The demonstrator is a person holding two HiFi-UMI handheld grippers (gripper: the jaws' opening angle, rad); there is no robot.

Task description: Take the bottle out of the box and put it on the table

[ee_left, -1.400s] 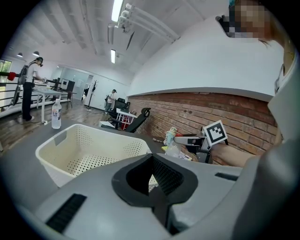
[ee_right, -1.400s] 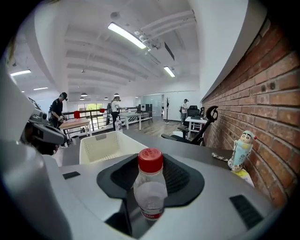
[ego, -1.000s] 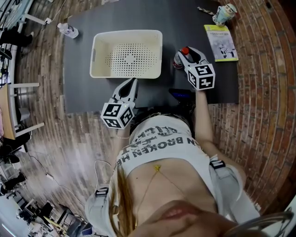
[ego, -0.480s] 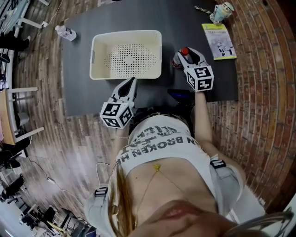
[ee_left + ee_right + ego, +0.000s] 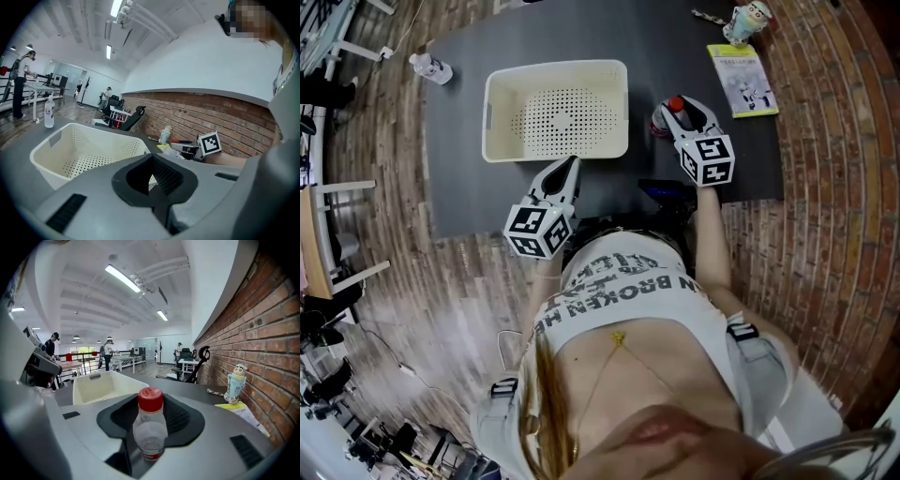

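A clear bottle with a red cap point(image 5: 675, 104) stands upright just right of the empty cream perforated box point(image 5: 555, 156) on the dark table point(image 5: 469, 187). My right gripper point(image 5: 677, 113) is shut on the bottle. In the right gripper view the bottle point(image 5: 150, 430) sits between the black pads of the right gripper point(image 5: 151, 413), with the box point(image 5: 105, 383) behind at the left. My left gripper point(image 5: 570, 167) is shut and holds nothing; it hovers at the box's near edge. The left gripper view shows the left gripper point(image 5: 152, 164) beside the box point(image 5: 84, 150).
A second water bottle point(image 5: 429, 67) stands at the table's far left corner. A booklet point(image 5: 743, 80) and a small figurine point(image 5: 745, 22) lie at the far right. A dark object point(image 5: 666, 192) sits at the table's near edge. A brick wall runs along the right.
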